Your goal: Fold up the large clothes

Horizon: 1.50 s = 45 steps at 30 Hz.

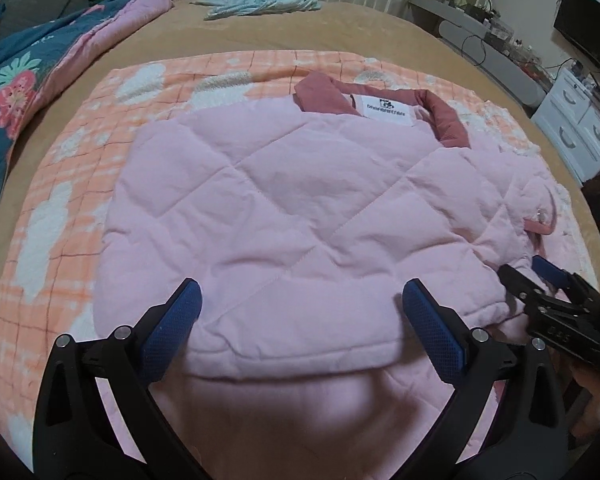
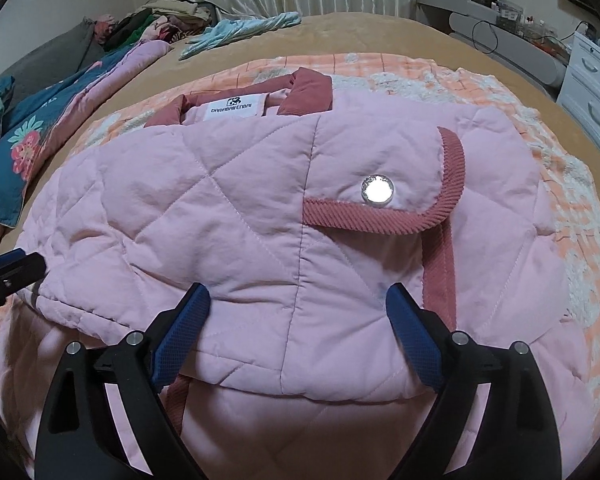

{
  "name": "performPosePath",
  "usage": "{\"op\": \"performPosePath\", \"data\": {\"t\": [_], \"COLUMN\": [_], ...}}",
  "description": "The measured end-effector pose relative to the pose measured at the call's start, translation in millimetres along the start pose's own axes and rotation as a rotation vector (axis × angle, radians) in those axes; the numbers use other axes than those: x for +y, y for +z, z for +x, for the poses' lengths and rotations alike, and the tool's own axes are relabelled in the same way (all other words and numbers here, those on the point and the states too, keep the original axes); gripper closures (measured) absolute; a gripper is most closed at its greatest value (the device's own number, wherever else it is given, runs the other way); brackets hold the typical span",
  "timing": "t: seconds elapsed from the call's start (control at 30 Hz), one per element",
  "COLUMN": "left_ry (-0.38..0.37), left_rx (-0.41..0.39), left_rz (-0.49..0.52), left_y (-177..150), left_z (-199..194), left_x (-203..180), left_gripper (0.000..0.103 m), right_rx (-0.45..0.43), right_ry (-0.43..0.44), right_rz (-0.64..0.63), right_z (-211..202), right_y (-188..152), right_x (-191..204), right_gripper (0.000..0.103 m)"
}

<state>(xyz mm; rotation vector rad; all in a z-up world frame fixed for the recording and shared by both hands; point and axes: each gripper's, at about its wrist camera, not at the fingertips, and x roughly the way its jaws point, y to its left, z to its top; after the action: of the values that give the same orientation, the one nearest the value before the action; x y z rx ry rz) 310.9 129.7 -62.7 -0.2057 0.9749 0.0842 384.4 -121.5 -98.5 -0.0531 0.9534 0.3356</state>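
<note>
A pale pink quilted jacket lies folded on an orange-and-white checked blanket. Its dusty-rose collar and white label are at the far side. My left gripper is open above the near folded edge, which lies between its blue pads without being pinched. In the right wrist view the jacket shows a pocket flap with a shiny snap button. My right gripper is open and straddles the near fold. Each gripper shows in the other view: the right gripper, the left gripper.
The blanket rests on a tan bed sheet. A floral quilt lies along the left, a teal garment at the far side, and a clothes pile behind it. White drawers and a cluttered grey shelf stand on the right.
</note>
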Motion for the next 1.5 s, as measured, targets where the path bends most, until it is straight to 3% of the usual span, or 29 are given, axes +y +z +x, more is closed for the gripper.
{"op": "performPosePath", "data": {"t": [0.43, 1.5], "left_ry": [-0.014, -0.038], "left_rx": [-0.014, -0.109], "left_rz": [-0.013, 0.003], "left_y": [-8.0, -28.3], "left_z": [-29.6, -117.2], "left_x": [1.0, -11.9], "left_gripper": [0.008, 0.008], "right_rx": [0.024, -0.104], "right_ry": [0.011, 0.093], "right_rz": [0.013, 0.013], "right_z": [-25.3, -144.3], "right_y": [-7.2, -26.5], "right_x": [4.0, 7.2], "right_gripper": [0.007, 0.004]}}
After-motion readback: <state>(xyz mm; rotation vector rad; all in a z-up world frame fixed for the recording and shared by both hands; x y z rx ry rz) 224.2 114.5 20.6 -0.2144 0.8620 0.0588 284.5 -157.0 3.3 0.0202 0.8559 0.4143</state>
